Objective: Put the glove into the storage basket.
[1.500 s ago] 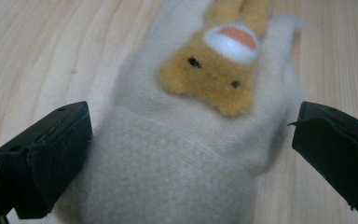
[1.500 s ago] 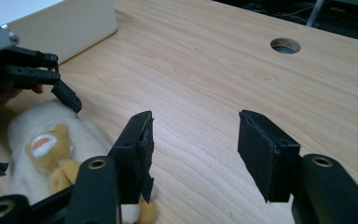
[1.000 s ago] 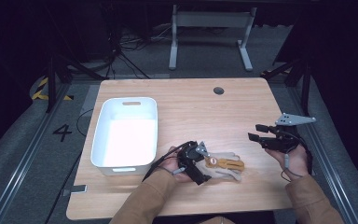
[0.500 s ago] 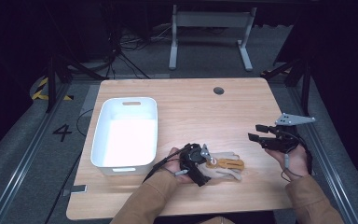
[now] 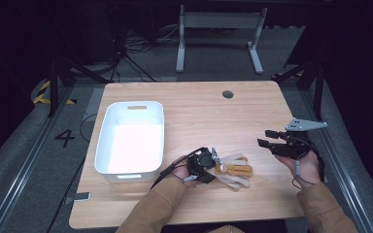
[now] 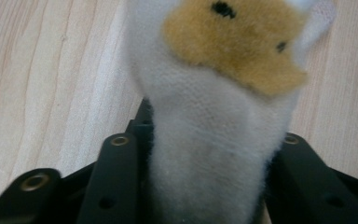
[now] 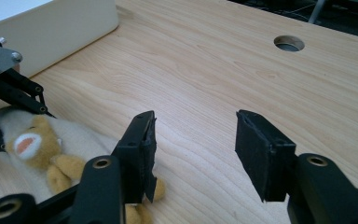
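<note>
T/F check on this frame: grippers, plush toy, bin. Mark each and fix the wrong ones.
1. The left gripper is shut on the plush toy. True: in the left gripper view the jaws press the toy's white body from both sides.
2. The right gripper is also clamped on the toy. False: its jaws stand open with only bare table between them, off to the toy's right.
3. The white bin has the toy inside. False: the toy lies on the table to the right of the bin.
4. The table has a round hole near its far edge. True.
5. The toy is white with tan-orange parts. True.
</note>
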`<action>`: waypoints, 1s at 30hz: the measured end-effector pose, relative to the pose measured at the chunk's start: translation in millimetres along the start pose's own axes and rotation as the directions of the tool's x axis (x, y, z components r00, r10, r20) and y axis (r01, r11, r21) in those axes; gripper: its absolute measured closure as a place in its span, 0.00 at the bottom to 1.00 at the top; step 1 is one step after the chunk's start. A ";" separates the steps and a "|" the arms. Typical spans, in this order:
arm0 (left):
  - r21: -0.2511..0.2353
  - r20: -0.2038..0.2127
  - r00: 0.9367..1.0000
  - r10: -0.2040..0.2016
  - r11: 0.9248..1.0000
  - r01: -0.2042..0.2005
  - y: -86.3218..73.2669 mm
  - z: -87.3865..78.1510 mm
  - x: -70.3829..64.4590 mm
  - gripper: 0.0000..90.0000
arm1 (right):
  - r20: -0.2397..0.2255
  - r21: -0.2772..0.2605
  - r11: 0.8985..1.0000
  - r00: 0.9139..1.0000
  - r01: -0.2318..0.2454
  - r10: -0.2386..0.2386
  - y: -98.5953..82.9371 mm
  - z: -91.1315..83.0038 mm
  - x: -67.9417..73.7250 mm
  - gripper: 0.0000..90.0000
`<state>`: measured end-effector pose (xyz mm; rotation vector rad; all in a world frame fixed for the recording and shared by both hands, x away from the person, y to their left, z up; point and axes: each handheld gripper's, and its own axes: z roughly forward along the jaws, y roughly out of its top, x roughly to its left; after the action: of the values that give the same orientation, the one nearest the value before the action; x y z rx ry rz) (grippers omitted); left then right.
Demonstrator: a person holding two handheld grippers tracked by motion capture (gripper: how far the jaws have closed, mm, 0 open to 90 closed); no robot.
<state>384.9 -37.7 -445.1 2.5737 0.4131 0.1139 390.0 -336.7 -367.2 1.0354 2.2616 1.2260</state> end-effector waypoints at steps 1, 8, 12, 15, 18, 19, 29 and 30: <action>0.005 -0.002 1.000 0.001 1.000 -0.001 0.8 -0.1 -0.8 0.73 | 0.002 0.000 1.000 1.000 0.000 0.000 0.0 -0.2 -0.1 0.54; 0.003 0.012 1.000 -0.012 1.000 0.012 0.8 -0.9 1.0 0.78 | 0.003 -0.002 1.000 1.000 -0.002 0.002 -0.2 -1.1 -0.9 0.55; -0.005 0.019 1.000 -0.023 1.000 0.023 1.2 -3.6 2.7 0.79 | 0.005 -0.005 1.000 1.000 -0.003 0.003 -0.4 -1.2 -2.2 0.55; -0.004 0.027 0.999 -0.030 1.000 0.030 1.6 -5.0 3.3 0.79 | 0.006 -0.004 1.000 1.000 -0.004 0.004 -0.6 -1.3 -2.8 0.55; 0.002 0.041 0.998 -0.039 0.999 0.039 3.2 -7.5 3.6 0.79 | 0.005 -0.005 1.000 1.000 -0.004 0.004 -1.0 -1.7 -3.0 0.55; 0.006 0.050 0.998 -0.040 0.999 0.039 4.5 -8.9 3.4 0.79 | 0.006 -0.005 1.000 1.000 -0.006 0.006 -1.5 -2.5 -3.0 0.55; -0.026 0.057 0.998 -0.030 0.999 0.031 10.1 -22.9 -0.3 0.79 | 0.012 -0.004 1.000 1.000 -0.010 0.010 -2.7 -3.7 -5.3 0.55; -0.034 0.059 0.998 -0.033 0.999 0.035 10.1 -26.8 -0.2 0.79 | 0.009 -0.007 1.000 1.000 -0.011 0.011 -2.4 -3.6 -5.1 0.55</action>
<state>383.2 -33.0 -416.9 2.5281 0.4286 0.0334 390.2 -343.3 -367.3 1.0508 2.2460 1.2301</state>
